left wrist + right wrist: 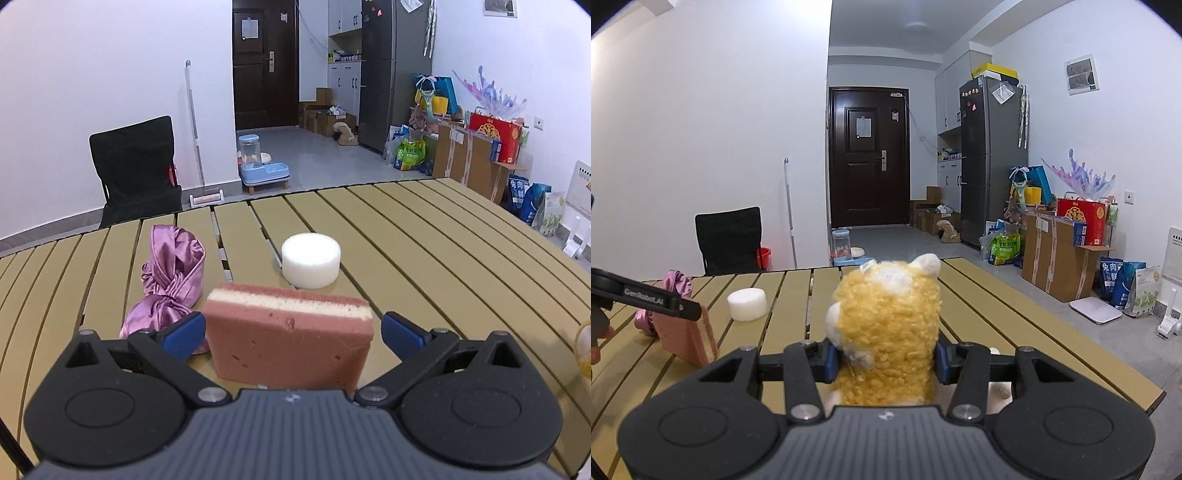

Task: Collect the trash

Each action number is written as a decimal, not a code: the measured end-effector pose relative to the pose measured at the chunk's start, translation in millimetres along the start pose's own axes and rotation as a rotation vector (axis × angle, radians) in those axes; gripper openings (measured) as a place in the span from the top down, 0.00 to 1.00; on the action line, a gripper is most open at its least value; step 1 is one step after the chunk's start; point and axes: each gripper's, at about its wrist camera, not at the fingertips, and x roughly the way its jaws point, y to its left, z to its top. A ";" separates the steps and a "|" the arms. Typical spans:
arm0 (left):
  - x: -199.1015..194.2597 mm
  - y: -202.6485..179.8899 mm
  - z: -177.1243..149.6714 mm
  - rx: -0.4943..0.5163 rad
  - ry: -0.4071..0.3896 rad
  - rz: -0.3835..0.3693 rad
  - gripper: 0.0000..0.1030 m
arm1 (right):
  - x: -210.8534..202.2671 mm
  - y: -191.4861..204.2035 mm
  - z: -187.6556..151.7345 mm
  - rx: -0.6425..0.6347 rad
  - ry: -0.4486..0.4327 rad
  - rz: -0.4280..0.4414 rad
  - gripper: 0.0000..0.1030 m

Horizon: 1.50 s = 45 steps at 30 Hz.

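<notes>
A pink sponge (291,339) with a cream layer stands on edge on the slatted table, between the blue pads of my left gripper (293,332). The jaws stand wide and a small gap shows on each side of the sponge. A purple satin cloth bundle (171,280) lies to its left and a white foam puck (311,260) beyond it. My right gripper (886,360) is shut on a yellow plush toy (886,332), held upright above the table. The right wrist view also shows the sponge (689,338), the puck (748,302) and the cloth (674,284).
The tan slatted table (443,258) ends at a far edge. Beyond it stand a black chair (136,170), a pet feeder (262,166), a mop and cardboard boxes (469,162) with bags along the right wall. A white scale (1095,310) lies on the floor.
</notes>
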 end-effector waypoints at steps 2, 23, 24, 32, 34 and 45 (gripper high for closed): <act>3.8 0.2 -1.4 0.002 0.005 0.004 0.00 | 2.7 0.4 -0.6 -0.001 0.002 0.002 0.55; 10.3 -9.7 -8.5 0.054 -0.003 0.012 0.09 | 6.2 -1.5 -1.3 -0.004 0.015 0.025 0.55; 6.5 -11.6 -8.3 0.058 -0.009 0.010 0.09 | 6.3 -1.2 -0.8 -0.004 0.015 0.025 0.55; -34.6 -20.7 -8.5 0.077 -0.059 0.001 0.09 | -8.6 6.3 -1.4 -0.010 0.001 0.043 0.55; -48.3 -21.4 -10.2 0.082 -0.071 0.005 0.09 | -15.8 7.2 -2.5 -0.003 0.001 0.050 0.55; -132.9 -19.4 -28.1 0.061 -0.123 0.022 0.09 | -76.0 19.2 -1.5 0.001 -0.005 0.101 0.55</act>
